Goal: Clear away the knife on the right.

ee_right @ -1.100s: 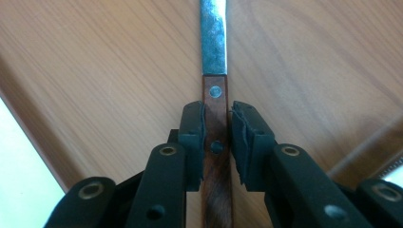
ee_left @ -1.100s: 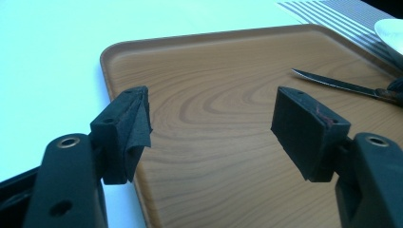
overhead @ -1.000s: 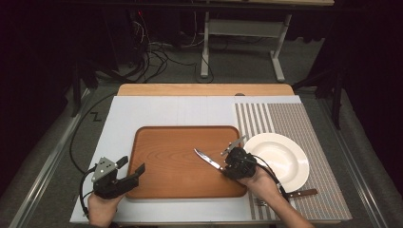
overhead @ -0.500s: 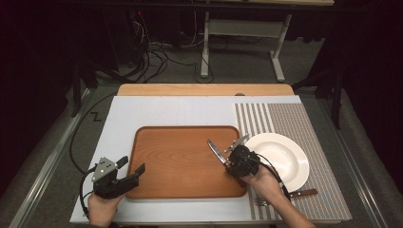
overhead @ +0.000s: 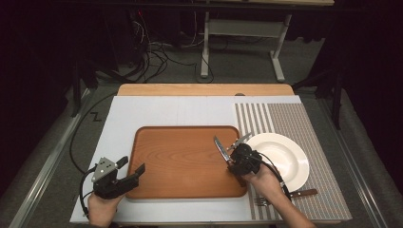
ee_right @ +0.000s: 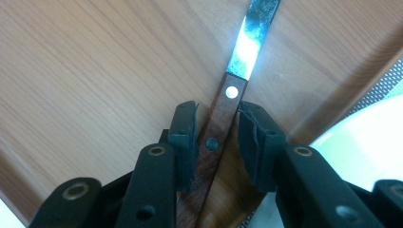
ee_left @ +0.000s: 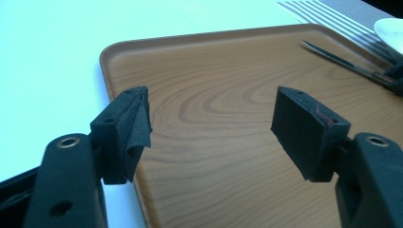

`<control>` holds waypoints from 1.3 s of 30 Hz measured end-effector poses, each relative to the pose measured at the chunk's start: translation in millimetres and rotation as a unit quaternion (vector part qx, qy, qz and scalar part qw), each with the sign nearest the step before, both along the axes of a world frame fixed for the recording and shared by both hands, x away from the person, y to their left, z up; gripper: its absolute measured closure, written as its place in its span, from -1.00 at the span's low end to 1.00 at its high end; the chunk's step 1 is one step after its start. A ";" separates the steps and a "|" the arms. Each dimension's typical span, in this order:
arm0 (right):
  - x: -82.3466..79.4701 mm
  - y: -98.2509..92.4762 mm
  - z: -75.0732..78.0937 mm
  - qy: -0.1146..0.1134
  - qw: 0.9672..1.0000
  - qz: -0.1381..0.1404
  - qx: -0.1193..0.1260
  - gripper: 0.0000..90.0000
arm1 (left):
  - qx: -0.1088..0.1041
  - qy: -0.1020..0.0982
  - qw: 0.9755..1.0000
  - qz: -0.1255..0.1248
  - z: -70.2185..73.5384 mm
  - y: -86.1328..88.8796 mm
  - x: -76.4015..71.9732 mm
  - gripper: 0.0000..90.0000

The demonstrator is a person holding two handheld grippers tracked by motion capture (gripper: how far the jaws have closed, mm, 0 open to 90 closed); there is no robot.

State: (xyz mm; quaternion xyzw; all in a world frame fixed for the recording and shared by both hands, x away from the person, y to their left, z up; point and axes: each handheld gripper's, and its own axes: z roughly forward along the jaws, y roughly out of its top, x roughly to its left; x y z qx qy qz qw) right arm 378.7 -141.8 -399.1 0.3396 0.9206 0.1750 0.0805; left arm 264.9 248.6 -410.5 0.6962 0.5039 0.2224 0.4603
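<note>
A knife with a brown wooden handle and steel blade (ee_right: pixel 249 38) sits between the jaws of my right gripper (ee_right: pixel 218 118), which is shut on the handle. In the high view the right gripper (overhead: pixel 234 160) is over the right edge of the wooden tray (overhead: pixel 180 142), and the knife's blade (overhead: pixel 220 147) points up and away, slightly left. A white plate (overhead: pixel 285 156) lies just right of it on a striped placemat (overhead: pixel 294 121). My left gripper (overhead: pixel 133 165) stands open at the tray's front-left corner, with nothing between its pads (ee_left: pixel 304 128) and the tray (ee_left: pixel 214 90) beyond.
A fork with a wooden handle (overhead: pixel 305 193) lies on the placemat in front of the plate, partly under the right forearm. The tray and mat rest on a white board (overhead: pixel 157 114). Cables and a desk frame (overhead: pixel 237 33) stand on the floor behind.
The right gripper has swung the knife, so its tip moved right and away toward the plate. The left gripper has stayed still and open.
</note>
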 end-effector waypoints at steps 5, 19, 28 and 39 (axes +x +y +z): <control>-0.1 0.2 0.0 -0.002 1.000 0.001 -0.001 0.53 | 0.000 0.000 1.000 0.000 0.0 -0.2 0.0 -0.33; -2.0 2.4 0.5 -0.008 1.000 -0.007 -0.001 0.39 | 0.000 0.000 1.000 0.000 0.0 -0.1 0.0 -0.33; -8.2 -5.4 14.8 -0.043 0.998 -0.001 0.035 0.16 | 0.000 0.000 1.000 0.000 0.1 -0.4 0.0 -0.33; -16.9 -21.4 28.2 -0.082 0.994 0.006 0.073 0.07 | -0.001 0.000 1.000 0.000 0.1 -0.2 0.0 -0.33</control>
